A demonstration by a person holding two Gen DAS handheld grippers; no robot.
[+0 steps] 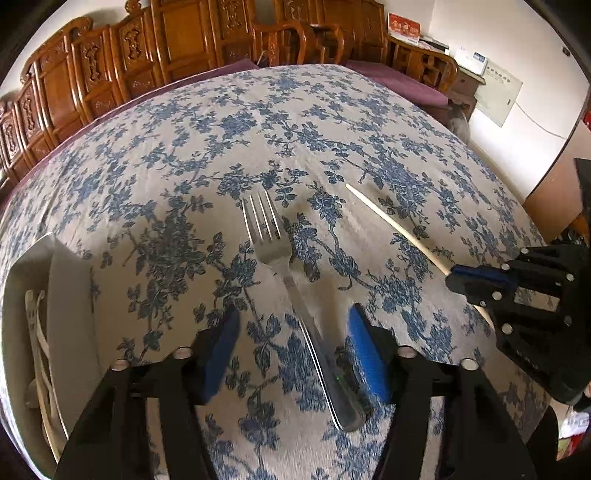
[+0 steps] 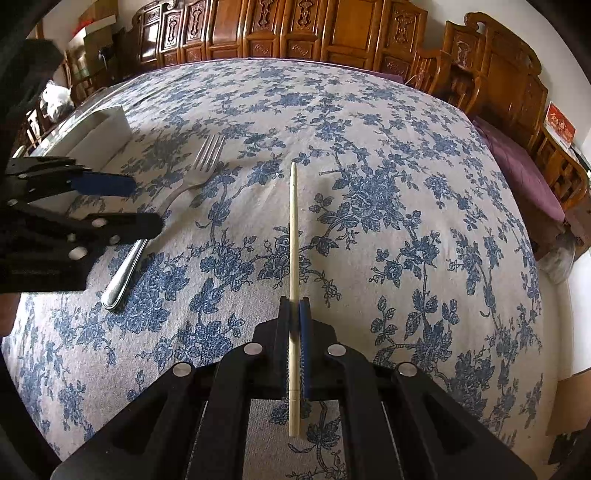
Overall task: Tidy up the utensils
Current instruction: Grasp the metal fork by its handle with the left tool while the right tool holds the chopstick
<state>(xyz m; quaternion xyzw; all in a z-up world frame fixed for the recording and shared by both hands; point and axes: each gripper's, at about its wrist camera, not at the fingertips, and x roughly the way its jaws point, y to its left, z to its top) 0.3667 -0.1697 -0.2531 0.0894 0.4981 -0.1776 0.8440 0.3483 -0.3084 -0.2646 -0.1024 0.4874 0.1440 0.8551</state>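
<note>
While my right gripper (image 2: 294,314) pinches the chopstick (image 2: 293,229), left gripper (image 1: 293,354) is spread astride the fork (image 1: 295,291) handle, not gripping. White tray (image 1: 70,295) w/ some utensils far left; 2 items left.

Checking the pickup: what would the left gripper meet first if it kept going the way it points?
Probably the fork handle: it lies between the left gripper's open jaws, on the tablecloth; depth is unclear.

text: none legible | red card (image 1: 403,28): gold characters, too blurred to read
</note>
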